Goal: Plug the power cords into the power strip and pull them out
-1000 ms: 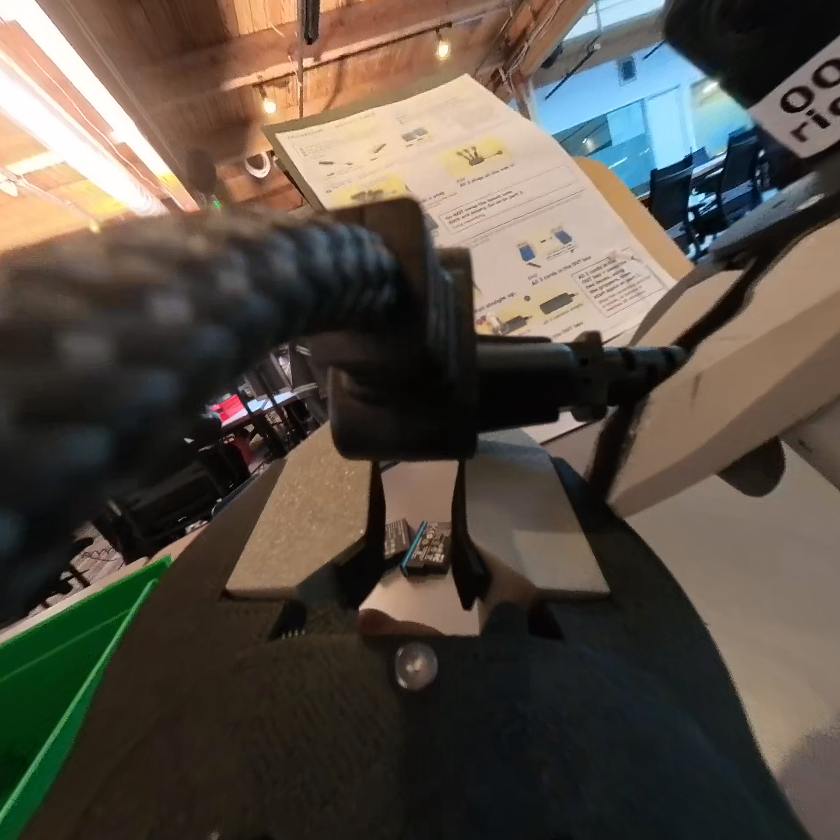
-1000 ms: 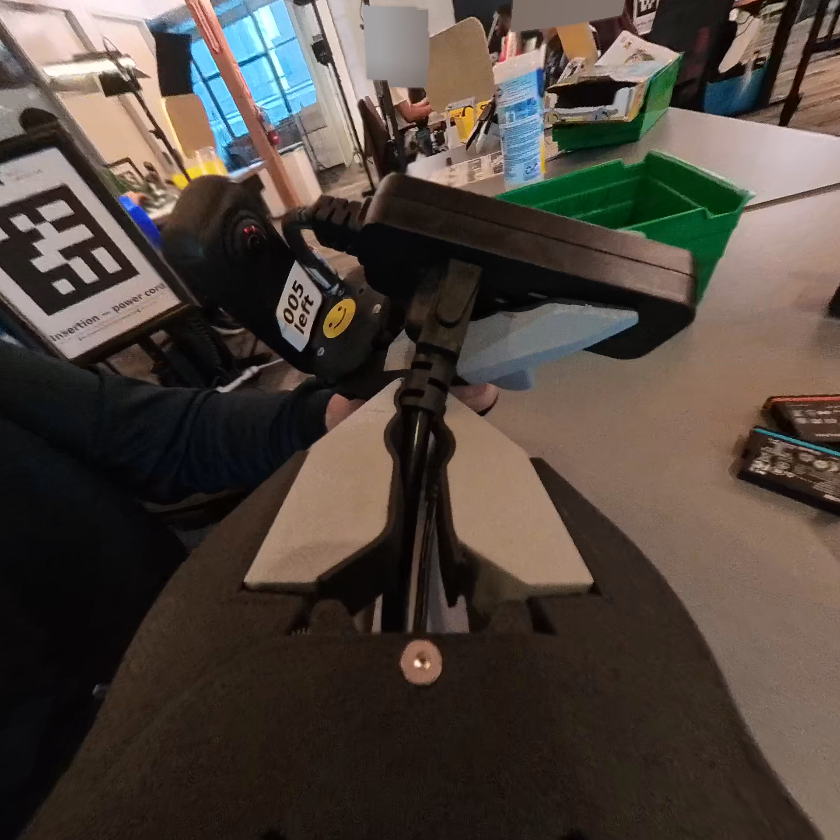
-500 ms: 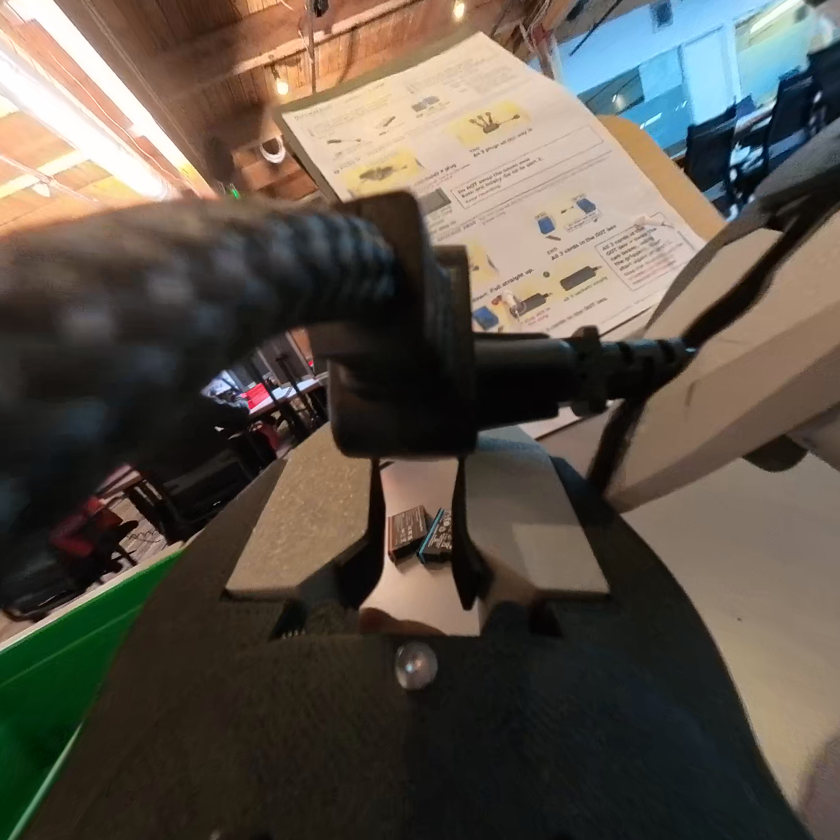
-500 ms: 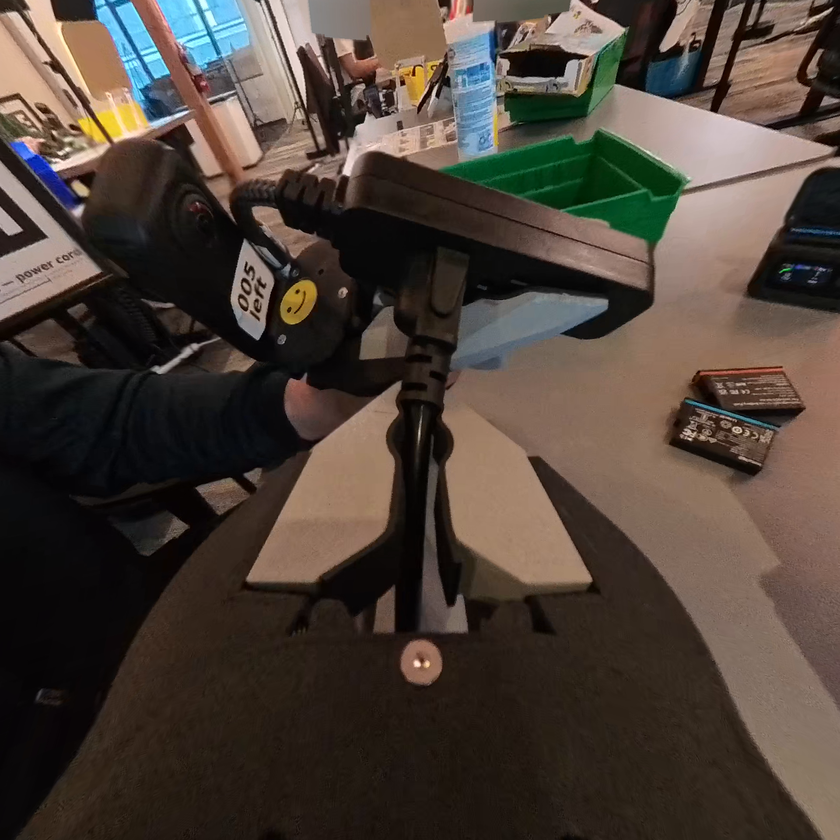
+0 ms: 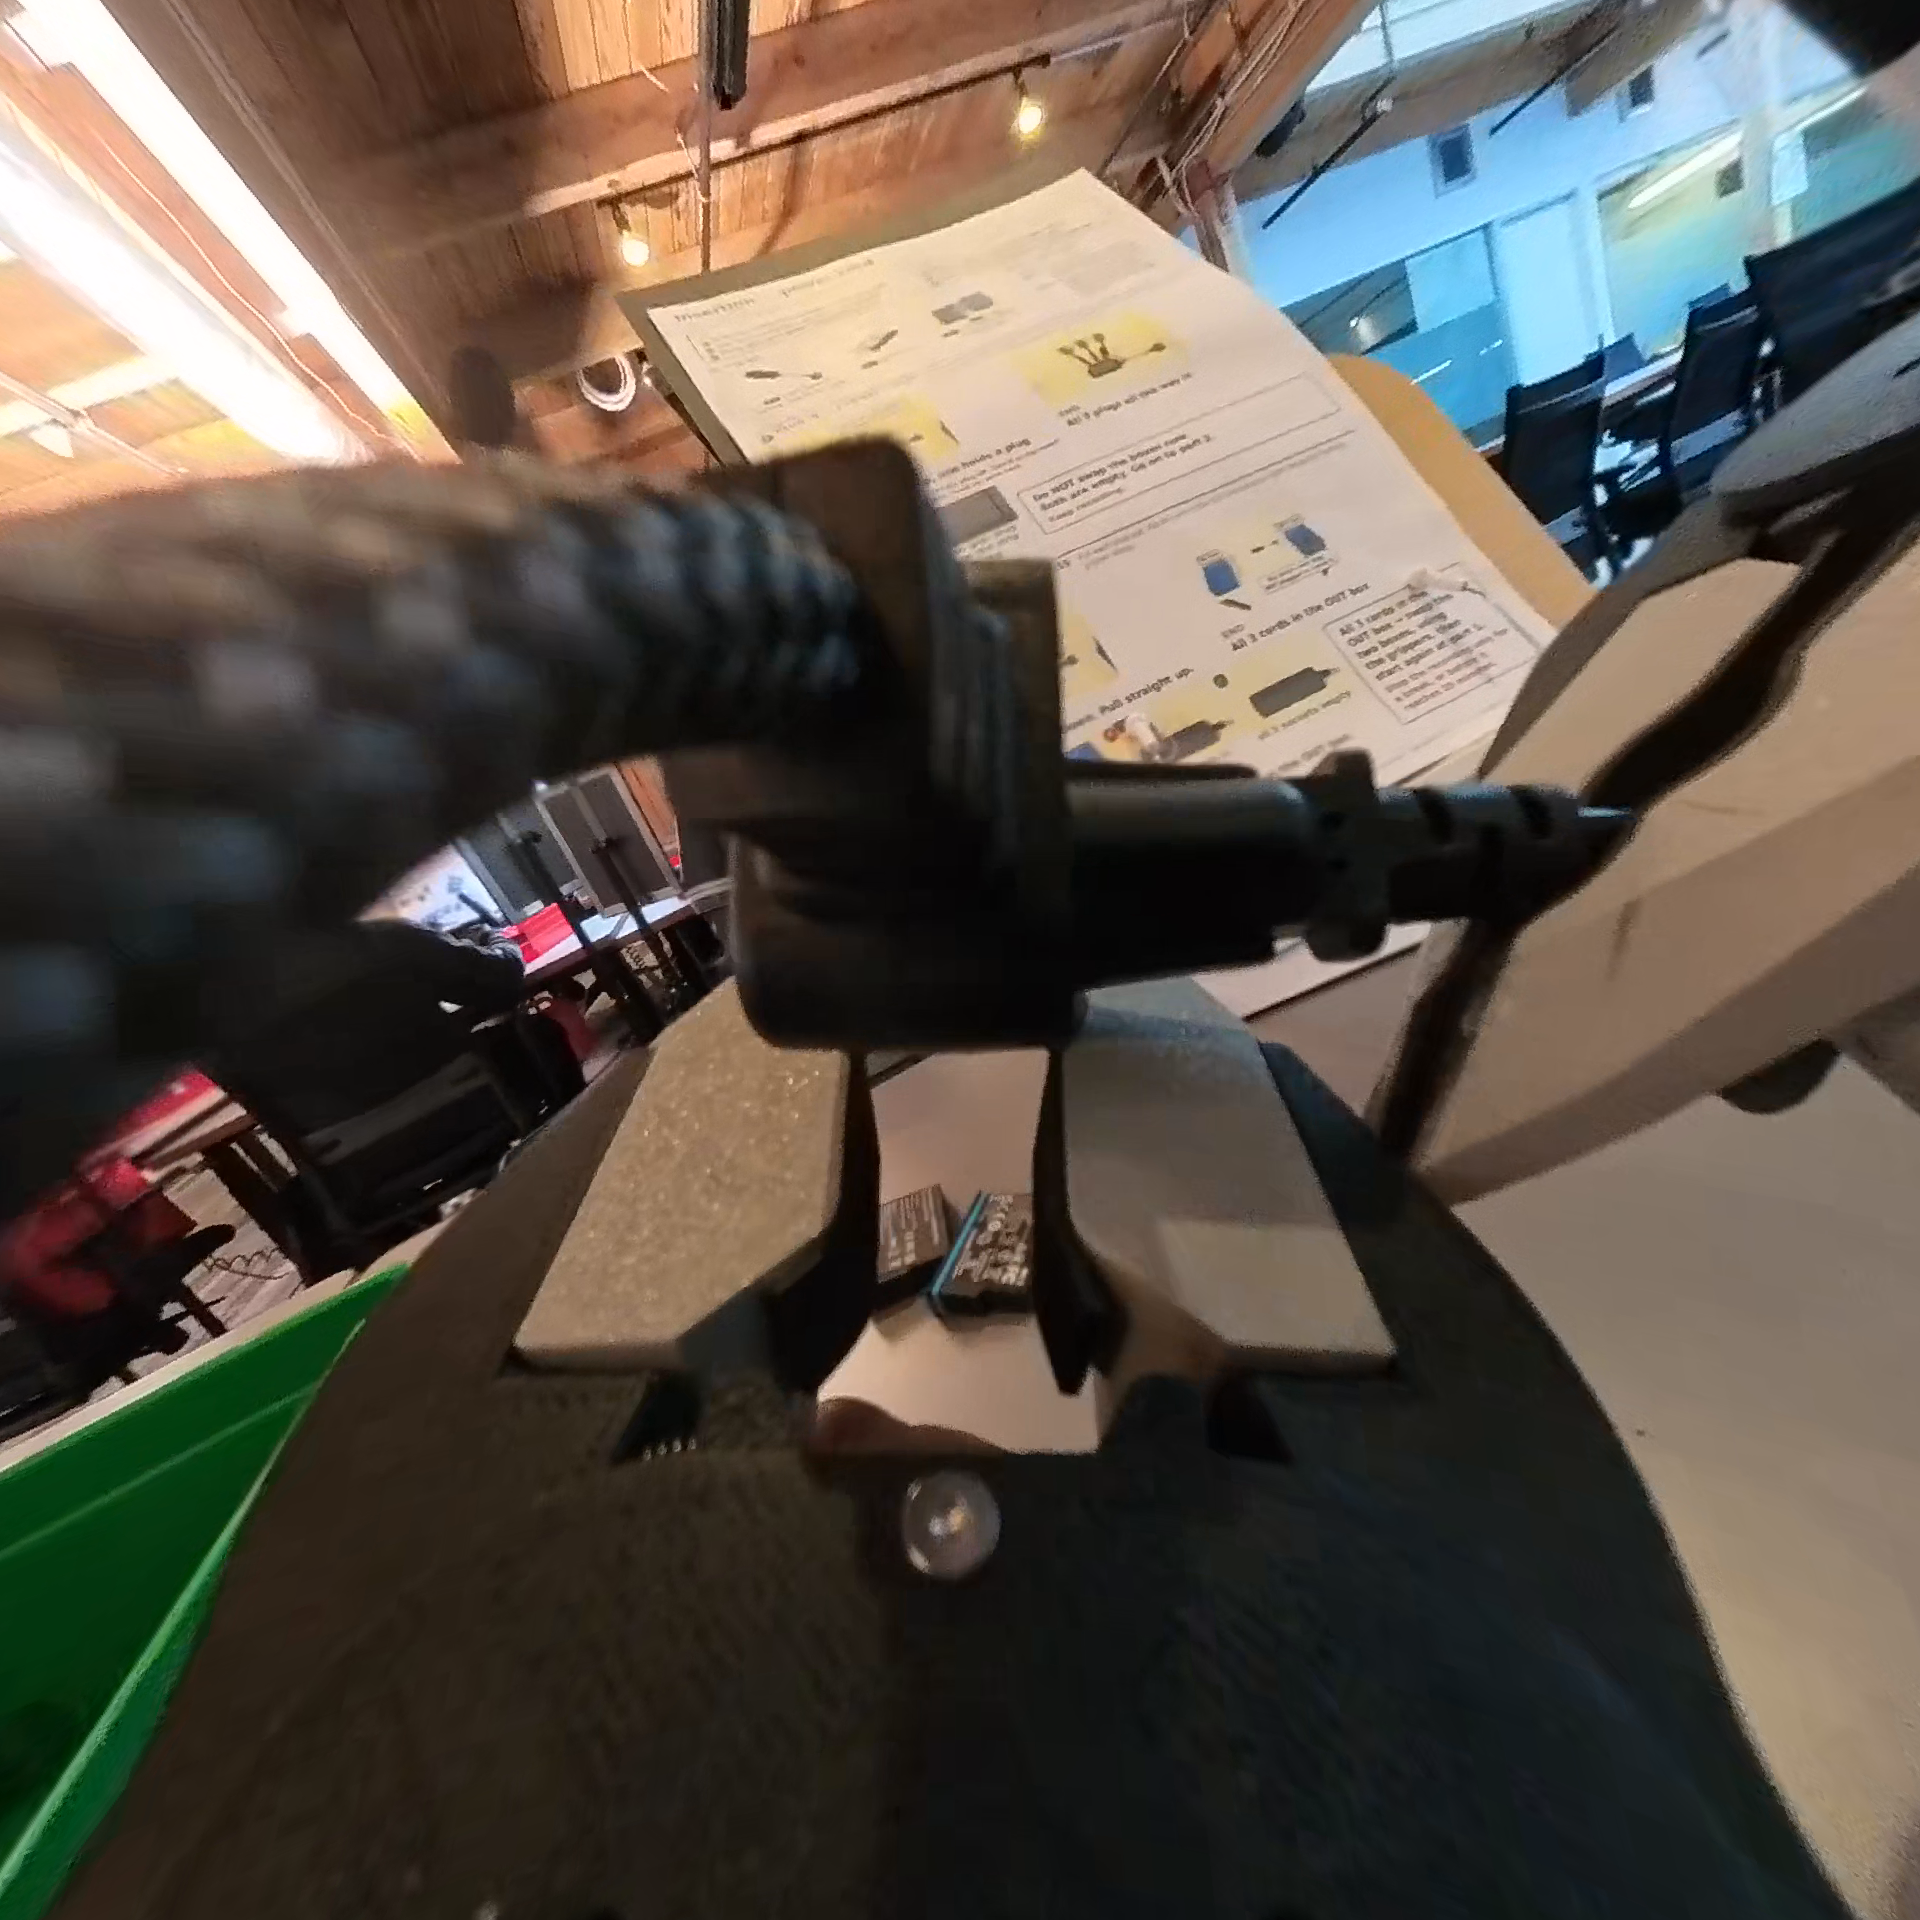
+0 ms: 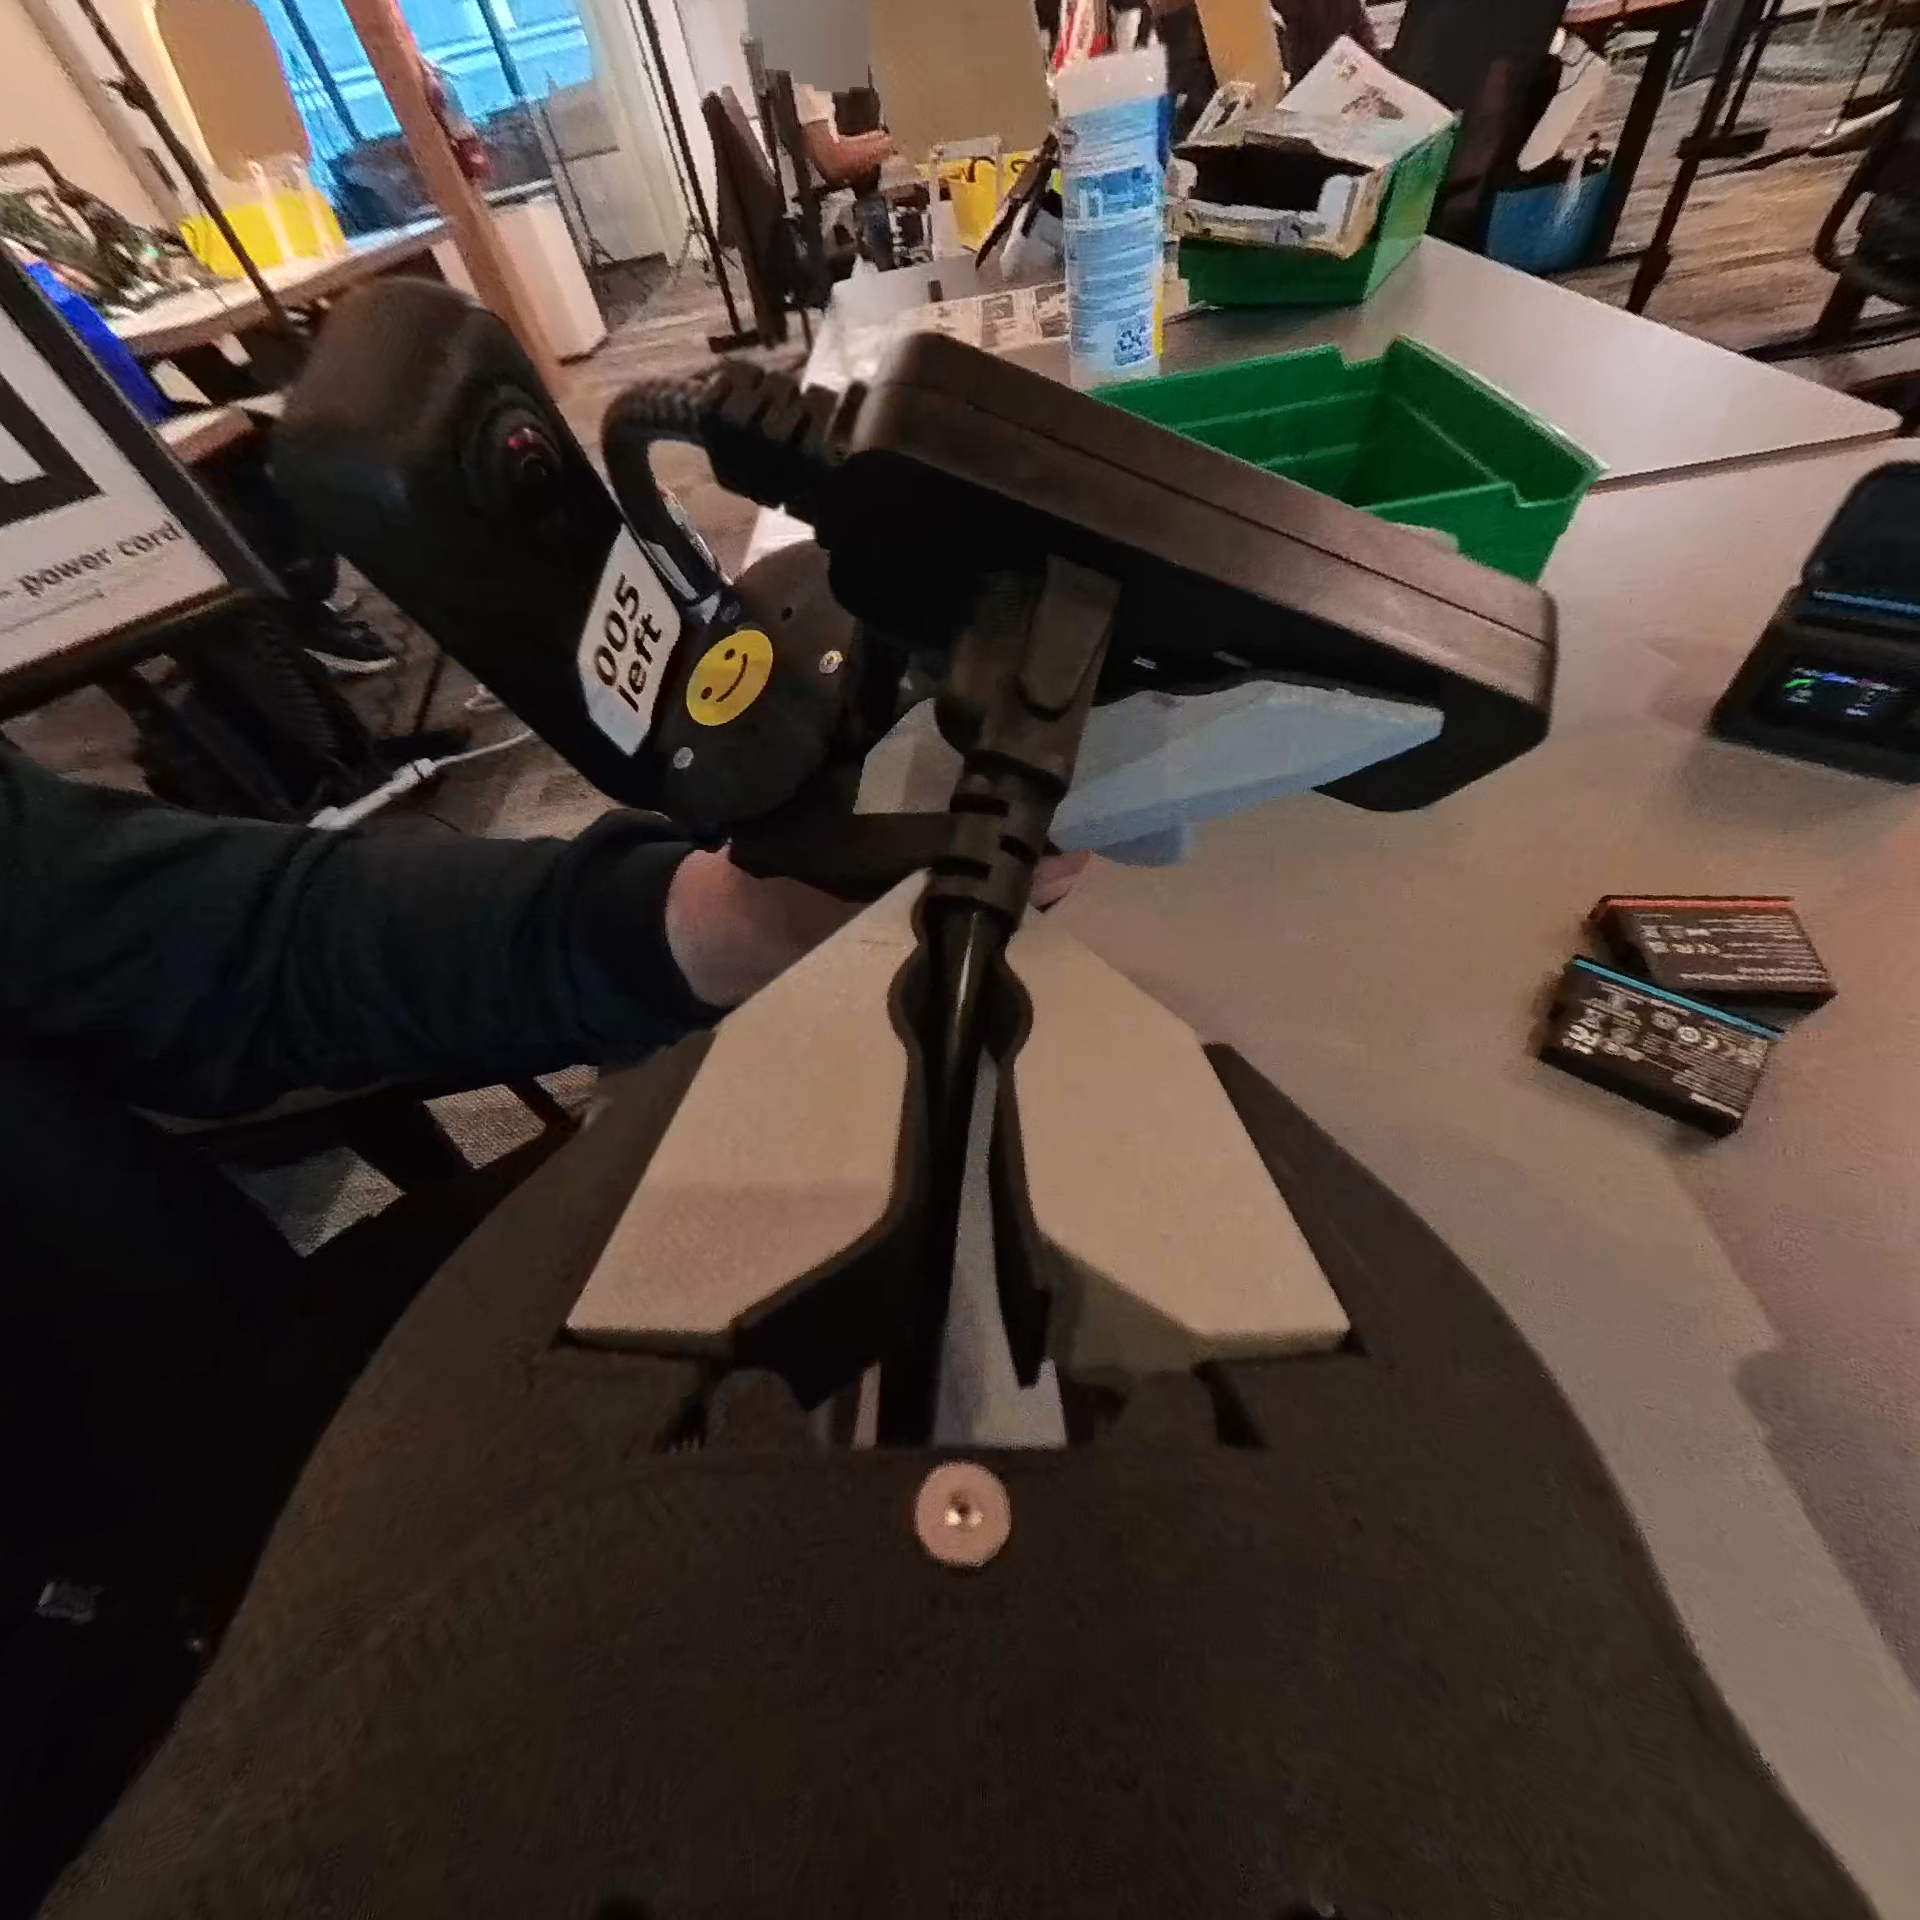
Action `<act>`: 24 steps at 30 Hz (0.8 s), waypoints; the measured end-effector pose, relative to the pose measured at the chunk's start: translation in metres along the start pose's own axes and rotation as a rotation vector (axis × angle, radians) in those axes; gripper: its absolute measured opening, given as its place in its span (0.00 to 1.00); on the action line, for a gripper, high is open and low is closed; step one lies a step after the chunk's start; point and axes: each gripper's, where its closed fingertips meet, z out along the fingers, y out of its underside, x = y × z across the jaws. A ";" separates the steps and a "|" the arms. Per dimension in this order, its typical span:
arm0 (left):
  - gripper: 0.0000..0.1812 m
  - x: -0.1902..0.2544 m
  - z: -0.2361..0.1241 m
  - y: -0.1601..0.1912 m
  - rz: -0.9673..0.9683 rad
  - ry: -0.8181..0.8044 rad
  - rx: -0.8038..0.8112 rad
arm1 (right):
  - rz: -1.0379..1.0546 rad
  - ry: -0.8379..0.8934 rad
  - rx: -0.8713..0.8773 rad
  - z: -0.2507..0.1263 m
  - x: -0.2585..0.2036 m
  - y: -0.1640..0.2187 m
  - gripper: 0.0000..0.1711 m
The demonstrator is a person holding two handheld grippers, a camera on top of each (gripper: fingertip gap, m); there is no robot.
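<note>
My left gripper point(image 5: 951, 1049) is shut on the end of a black power strip point(image 5: 904, 790) and holds it above the table; its thick braided cable point(image 5: 416, 665) runs off to the left. A black plug point(image 5: 1195, 862) sits in the strip's side. My right gripper point(image 6: 961, 961) is shut on the power cord point(image 6: 956, 977) just behind the plug point(image 6: 1029, 707), under the tilted power strip point(image 6: 1195, 540). The right gripper's fingers point(image 5: 1714, 883) show at the right of the left wrist view. The left gripper point(image 6: 540, 540) and a hand show at the left of the right wrist view.
A green bin point(image 6: 1382, 457) stands behind the strip, and its edge shows in the left wrist view point(image 5: 156, 1507). Two flat black batteries point(image 6: 1683, 997) and a black device point(image 6: 1849, 644) lie on the grey table point(image 6: 1455, 831). An instruction sheet point(image 5: 1091, 468) stands beyond. About 9 cm separates my left fingertips from my right. Between my left fingertips and the black device point(image 6: 1849, 644) there is roughly 30 cm.
Both grippers have shifted together with the strip and plug; the right wrist view has swung right, bringing the black device into view. The plug stays in the strip. Both grips are unchanged.
</note>
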 end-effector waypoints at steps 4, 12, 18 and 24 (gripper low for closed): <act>0.15 0.002 0.002 0.009 0.035 -0.009 -0.056 | 0.047 -0.005 -0.032 -0.001 0.018 0.012 0.01; 0.16 0.007 0.003 0.010 -0.010 0.032 -0.046 | -0.007 -0.048 -0.018 -0.001 0.005 0.009 0.00; 0.16 0.002 0.003 0.009 -0.011 0.007 -0.054 | -0.037 0.002 -0.026 -0.001 0.004 0.005 0.00; 0.15 -0.001 0.000 0.004 0.024 -0.037 -0.048 | 0.076 -0.042 -0.009 -0.003 0.017 0.010 0.00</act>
